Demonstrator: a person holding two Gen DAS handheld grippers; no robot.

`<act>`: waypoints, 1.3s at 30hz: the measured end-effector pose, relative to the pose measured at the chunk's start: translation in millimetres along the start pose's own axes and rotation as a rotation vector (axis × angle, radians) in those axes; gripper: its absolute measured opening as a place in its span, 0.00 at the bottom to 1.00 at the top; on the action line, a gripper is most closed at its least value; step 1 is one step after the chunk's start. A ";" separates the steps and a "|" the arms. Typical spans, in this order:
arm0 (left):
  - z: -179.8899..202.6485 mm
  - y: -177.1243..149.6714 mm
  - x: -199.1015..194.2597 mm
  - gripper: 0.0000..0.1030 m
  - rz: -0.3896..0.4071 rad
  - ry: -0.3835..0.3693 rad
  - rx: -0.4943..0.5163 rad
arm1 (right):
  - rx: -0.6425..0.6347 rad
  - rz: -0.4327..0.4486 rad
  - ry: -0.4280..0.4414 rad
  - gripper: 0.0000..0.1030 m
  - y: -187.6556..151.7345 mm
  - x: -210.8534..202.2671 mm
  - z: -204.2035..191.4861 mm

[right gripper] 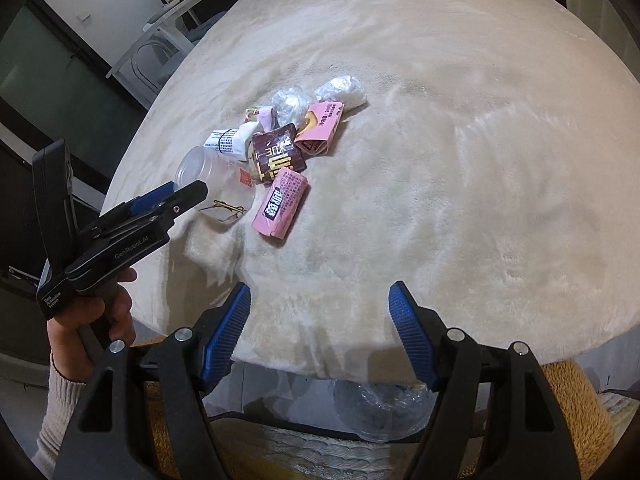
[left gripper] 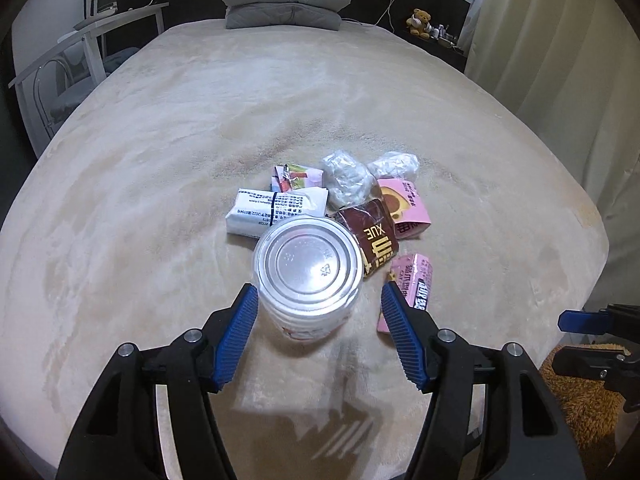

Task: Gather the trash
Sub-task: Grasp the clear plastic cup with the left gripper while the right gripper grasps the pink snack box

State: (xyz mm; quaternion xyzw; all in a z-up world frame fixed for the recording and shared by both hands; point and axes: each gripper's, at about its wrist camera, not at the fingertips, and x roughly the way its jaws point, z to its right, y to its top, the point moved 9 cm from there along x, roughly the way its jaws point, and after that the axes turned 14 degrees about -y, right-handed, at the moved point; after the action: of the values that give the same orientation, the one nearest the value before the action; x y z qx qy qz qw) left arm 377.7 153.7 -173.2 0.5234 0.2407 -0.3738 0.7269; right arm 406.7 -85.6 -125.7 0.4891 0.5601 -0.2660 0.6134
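Your left gripper (left gripper: 320, 312) is spread wide around the can (left gripper: 308, 268), not clamping; your right gripper (right gripper: 320, 312) hovers wide open, empty, over the bed (right gripper: 460, 160) edge.

Teddy bear (left gripper: 419, 21) beside folded duvet (left gripper: 285, 2)

Dim indoor light, strong fisheye distortion

On the bed (left gripper: 160, 160), the can (left gripper: 308, 268) lies before the wrappers (left gripper: 376, 236).
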 end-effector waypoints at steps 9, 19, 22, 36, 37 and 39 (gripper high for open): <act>-8.6 10.2 17.4 0.61 -0.010 -0.051 0.015 | -0.017 -0.024 0.005 0.70 21.6 25.9 -15.2; -10.2 17.2 25.1 0.61 0.008 -0.043 0.058 | -0.029 -0.027 0.004 0.70 30.0 36.8 -26.1; -9.4 18.6 25.9 0.61 0.014 -0.044 0.068 | -0.031 -0.032 0.007 0.69 29.7 39.4 -27.9; -18.8 22.7 -7.8 0.59 0.079 -0.044 0.045 | -0.025 -0.037 -0.015 0.64 37.7 46.9 -32.5; -20.0 23.0 -11.6 0.59 0.087 -0.047 0.041 | -0.025 -0.037 -0.018 0.64 39.0 49.0 -34.2; -23.4 24.1 -20.4 0.59 0.106 -0.047 0.036 | -0.022 -0.043 -0.019 0.64 41.4 54.8 -38.2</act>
State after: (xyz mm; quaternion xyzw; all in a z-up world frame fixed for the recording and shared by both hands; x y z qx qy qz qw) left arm 385.5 185.8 -152.0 0.5393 0.1888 -0.3513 0.7417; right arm 439.2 -23.4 -161.1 0.4676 0.5675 -0.2773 0.6184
